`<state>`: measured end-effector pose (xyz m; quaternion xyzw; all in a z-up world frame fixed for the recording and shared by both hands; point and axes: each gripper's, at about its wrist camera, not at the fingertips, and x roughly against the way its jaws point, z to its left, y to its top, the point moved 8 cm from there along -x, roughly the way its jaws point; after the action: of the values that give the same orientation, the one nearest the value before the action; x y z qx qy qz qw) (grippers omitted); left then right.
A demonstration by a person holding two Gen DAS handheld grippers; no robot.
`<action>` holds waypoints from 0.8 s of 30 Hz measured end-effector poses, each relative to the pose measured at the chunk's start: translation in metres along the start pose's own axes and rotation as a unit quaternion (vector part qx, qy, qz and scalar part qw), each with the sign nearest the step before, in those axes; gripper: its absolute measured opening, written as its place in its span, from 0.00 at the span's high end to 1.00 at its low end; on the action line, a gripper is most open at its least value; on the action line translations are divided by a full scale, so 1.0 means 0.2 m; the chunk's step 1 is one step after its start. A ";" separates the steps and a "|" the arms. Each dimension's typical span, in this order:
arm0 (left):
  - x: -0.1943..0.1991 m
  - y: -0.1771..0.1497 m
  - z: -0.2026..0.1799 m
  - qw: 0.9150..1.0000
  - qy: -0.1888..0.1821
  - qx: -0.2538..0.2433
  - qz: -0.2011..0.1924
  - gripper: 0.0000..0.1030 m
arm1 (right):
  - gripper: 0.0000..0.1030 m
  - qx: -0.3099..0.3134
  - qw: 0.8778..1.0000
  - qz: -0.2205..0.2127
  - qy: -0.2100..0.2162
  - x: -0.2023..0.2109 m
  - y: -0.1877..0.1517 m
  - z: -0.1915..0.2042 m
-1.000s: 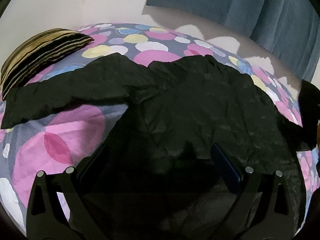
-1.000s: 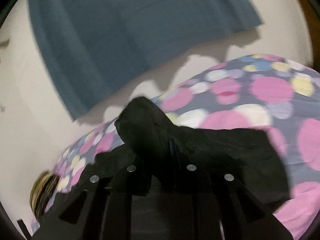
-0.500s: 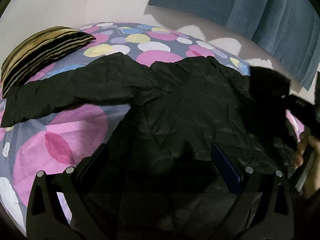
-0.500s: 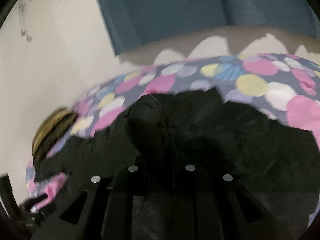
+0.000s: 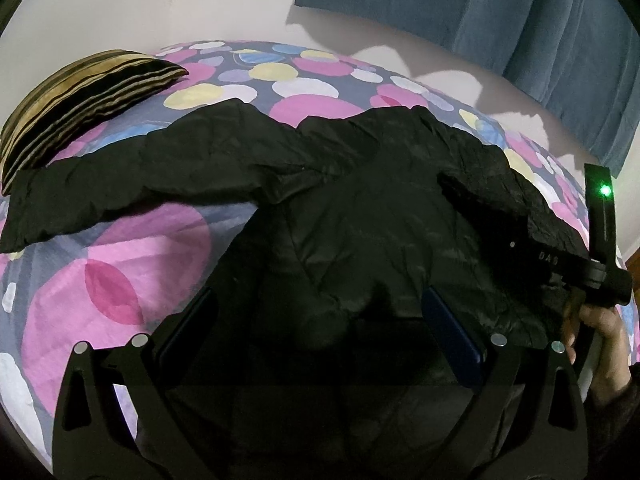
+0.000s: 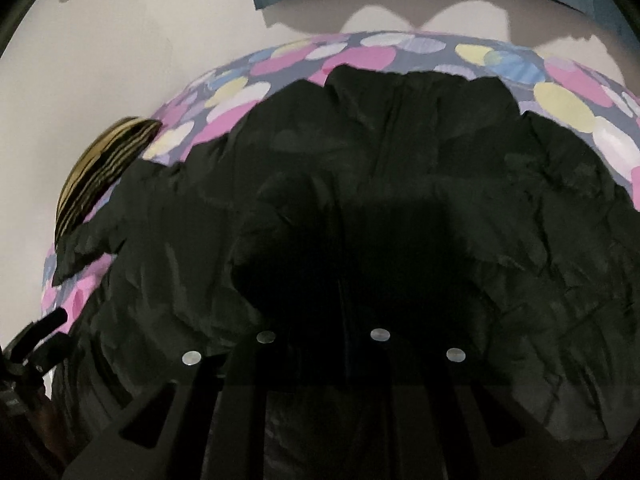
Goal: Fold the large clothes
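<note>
Right gripper (image 6: 324,320): fingers are drawn together and a bunch of black cloth, seemingly the right sleeve, is pinched between them; the tips are lost in the dark fabric.
Left gripper (image 5: 320,320): fingers are set wide apart and nothing is held; it is poised low over the near hem.
Jacket (image 5: 360,216): it is spread on the bed, collar far, hem near; the left sleeve (image 5: 132,176) is laid out flat toward the pillow (image 5: 80,92).
Change: within the last second the right sleeve has been carried from the far right edge of the bed inward, and is now draped across the jacket's right side.
Meaning: the first inward fold is judged nearly made; the sleeve is not yet released.
Remaining: the left sleeve is unfolded, so the task is judged early.
Bed (image 5: 120,264): the spotted sheet is exposed left of the jacket.
</note>
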<state>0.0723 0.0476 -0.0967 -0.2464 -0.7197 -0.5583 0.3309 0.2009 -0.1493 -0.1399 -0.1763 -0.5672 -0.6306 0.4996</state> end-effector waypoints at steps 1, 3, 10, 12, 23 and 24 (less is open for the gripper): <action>0.00 0.00 0.00 1.000 0.000 0.000 0.000 0.02 | 0.87 0.001 1.000 0.001 -0.001 0.00 0.00 0.00; -0.01 -0.01 0.00 1.000 0.001 -0.001 0.001 0.02 | 0.86 0.002 1.000 0.005 -0.003 -0.01 -0.02 0.00; -0.02 -0.02 -0.01 1.000 0.000 -0.001 0.008 0.02 | 0.84 0.013 1.000 0.014 -0.015 -0.04 -0.03 0.02; -0.03 -0.02 -0.01 1.000 -0.001 -0.001 0.010 0.02 | 0.84 0.017 1.000 0.014 -0.018 -0.05 -0.04 0.02; -0.04 -0.04 0.00 1.000 0.000 -0.001 0.019 0.02 | 0.74 0.011 1.000 0.014 -0.020 -0.05 -0.04 0.02; -0.04 -0.04 0.00 1.000 0.000 -0.001 0.019 0.02 | 0.69 0.013 1.000 0.015 -0.015 -0.05 -0.04 0.03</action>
<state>0.0725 0.0467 -0.1081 -0.2602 -0.7146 -0.5526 0.3410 0.1960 -0.1416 -0.1507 -0.1877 -0.5800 -0.6132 0.5024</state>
